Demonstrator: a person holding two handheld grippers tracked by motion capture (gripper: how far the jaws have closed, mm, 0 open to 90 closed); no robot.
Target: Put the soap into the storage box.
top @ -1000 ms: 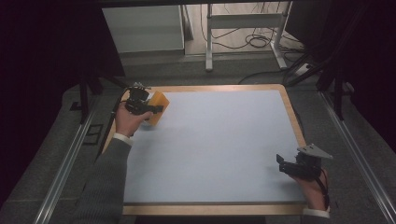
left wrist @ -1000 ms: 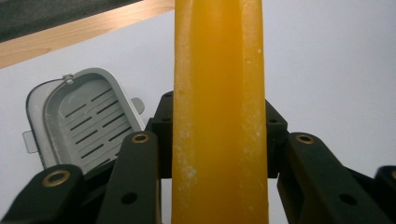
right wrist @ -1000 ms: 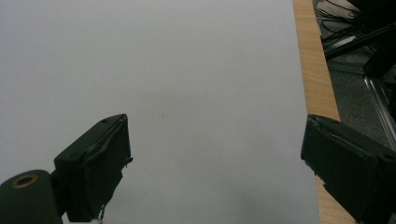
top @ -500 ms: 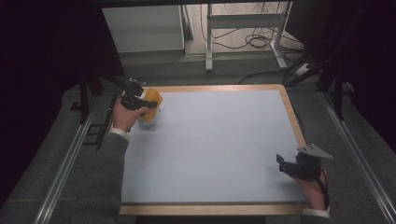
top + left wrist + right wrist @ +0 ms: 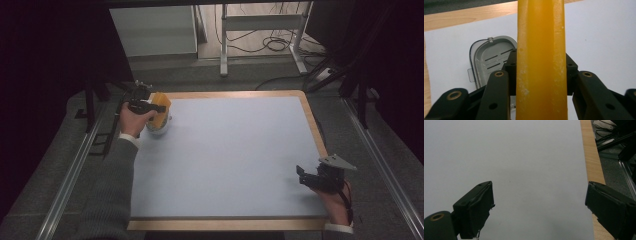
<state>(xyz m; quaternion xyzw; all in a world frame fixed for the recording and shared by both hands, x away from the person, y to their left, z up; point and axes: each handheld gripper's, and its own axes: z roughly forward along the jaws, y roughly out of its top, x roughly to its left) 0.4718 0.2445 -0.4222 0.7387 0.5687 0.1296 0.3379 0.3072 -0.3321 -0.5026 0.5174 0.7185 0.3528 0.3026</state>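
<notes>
Dark surroundings are framing the high view, where a table (image 5: 310, 117) with a wooden rim and a pale blue-grey top is sitting on grey flooring, with cables (image 5: 272, 42) and a metal stand (image 5: 260, 22) lying beyond its far edge. At the far left corner, the left gripper (image 5: 150, 106) is clenching an orange block (image 5: 161, 107), holding it just above a small grey container (image 5: 159, 129) that is resting on the table top. At the near right edge, the right gripper (image 5: 306, 176) is sitting low over the surface with a grey three-cornered plate on its back, well apart from the block.

Looking along the left gripper (image 5: 541, 72), the orange block (image 5: 541, 60) is running upright between the black jaws, which are pressing on both of its sides. Behind and to the left of it, the grey container (image 5: 490, 58) is lying open side up on the pale top, showing slots in its floor and a thin wire along its rim.

Looking along the right gripper (image 5: 540, 202), the jaws are standing wide apart and released, with bare pale surface between them and the table's wooden rim (image 5: 592, 152) running along the right.
</notes>
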